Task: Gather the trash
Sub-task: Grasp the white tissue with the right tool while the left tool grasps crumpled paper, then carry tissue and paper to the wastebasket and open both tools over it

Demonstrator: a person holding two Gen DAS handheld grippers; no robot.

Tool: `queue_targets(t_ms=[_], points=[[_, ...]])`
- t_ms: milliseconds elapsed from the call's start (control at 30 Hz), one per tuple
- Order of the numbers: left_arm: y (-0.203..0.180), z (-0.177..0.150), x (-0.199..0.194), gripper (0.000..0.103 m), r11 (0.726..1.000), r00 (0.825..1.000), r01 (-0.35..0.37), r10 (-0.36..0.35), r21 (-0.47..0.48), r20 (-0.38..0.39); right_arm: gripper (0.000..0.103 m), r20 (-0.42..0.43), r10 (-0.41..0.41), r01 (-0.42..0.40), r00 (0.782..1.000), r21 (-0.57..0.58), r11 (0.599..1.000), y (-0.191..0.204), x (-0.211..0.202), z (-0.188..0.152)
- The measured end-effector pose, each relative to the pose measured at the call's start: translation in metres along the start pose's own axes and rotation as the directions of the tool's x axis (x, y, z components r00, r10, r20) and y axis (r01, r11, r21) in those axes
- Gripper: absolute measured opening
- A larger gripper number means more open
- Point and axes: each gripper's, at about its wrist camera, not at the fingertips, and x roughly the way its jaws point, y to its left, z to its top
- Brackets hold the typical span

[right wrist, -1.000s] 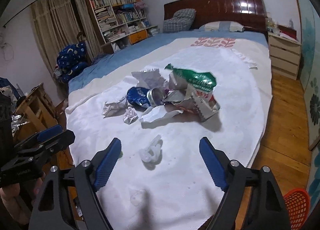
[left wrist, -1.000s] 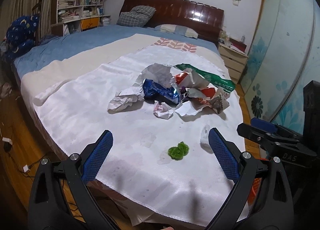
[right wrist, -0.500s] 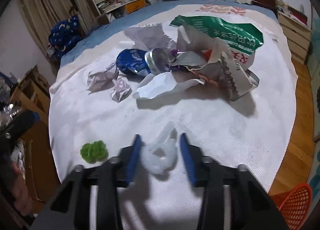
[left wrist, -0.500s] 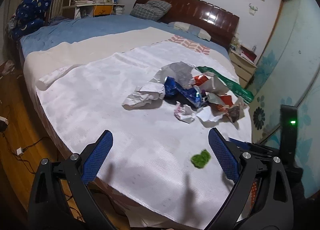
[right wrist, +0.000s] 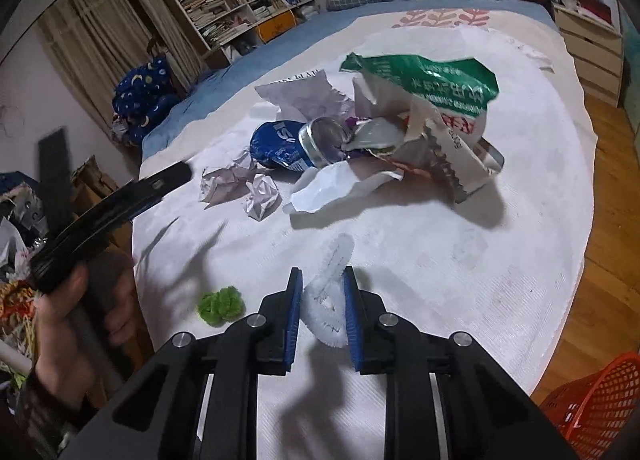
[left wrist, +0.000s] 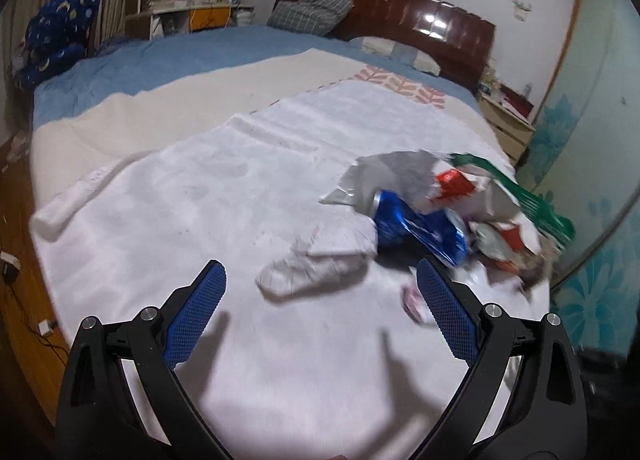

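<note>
Bedroom clutter aside, your work sits on the white sheet (right wrist: 460, 300) over the bed: a trash pile (right wrist: 400, 127) of wrappers and a blue can (right wrist: 280, 145) mid-sheet, a green tuft (right wrist: 221, 304) nearer you. Your right gripper (right wrist: 320, 306) is closing, its pads pinching the white plastic scrap (right wrist: 326, 300) at the near edge, handy to the red basket (right wrist: 596, 400). Your left gripper (left wrist: 318, 312) gapes empty, aimed at crumpled paper (left wrist: 320, 260), likely its next pick.

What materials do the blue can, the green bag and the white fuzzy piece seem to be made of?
Blue can: thin metal, probably aluminium; glossy print, bright silver end, dented body.
Green bag: plastic film or coated paper, unclear which; shiny, creased, torn open.
White fuzzy piece: soft bristly fibre, perhaps a chenille stem; matte, bent into loops between the pads of the closing right gripper.
</note>
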Motion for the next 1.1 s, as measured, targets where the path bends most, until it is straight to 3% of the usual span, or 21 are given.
queue_targets(t_ms=[233,300,333,567,767,900,1033,1100], points=[[-0.009,0.015,0.038,0.094,0.999,0.996,0.028,-0.029,-0.018,-0.085,0.021,-0.017,-0.005,0.005,1.0,0.008,1.0,-0.006,0.008,0.004],[-0.01,0.013,0.046,0.076,1.0,0.991,0.023,-0.024,-0.014,-0.135,0.021,-0.015,-0.004,0.004,1.0,0.017,1.0,-0.008,0.009,0.006],[-0.01,0.012,0.049,0.059,1.0,0.988,-0.005,0.005,-0.003,-0.152,0.021,-0.014,-0.004,0.005,1.0,0.019,1.0,-0.009,0.009,0.006],[-0.011,0.007,0.037,0.045,1.0,0.989,0.006,-0.005,0.007,-0.146,0.021,-0.001,-0.004,0.004,1.0,0.02,1.0,-0.007,0.003,0.004],[-0.013,0.001,-0.013,0.044,1.0,0.997,-0.008,0.008,0.01,-0.072,0.021,0.059,0.009,-0.009,0.998,0.012,1.0,-0.01,-0.023,0.002],[-0.034,0.006,-0.083,0.044,1.0,0.998,0.009,-0.01,0.025,0.067,0.022,0.143,0.011,-0.008,0.99,-0.025,1.0,-0.009,-0.061,0.001],[-0.076,0.013,-0.141,0.044,0.995,0.984,0.048,-0.062,0.086,0.165,0.021,0.258,0.012,-0.01,0.966,-0.01,1.0,-0.024,-0.13,-0.004],[-0.109,0.013,-0.165,0.044,0.987,0.975,0.086,-0.111,0.133,0.194,0.021,0.343,-0.038,0.038,0.938,0.007,0.999,-0.042,-0.181,-0.01]])
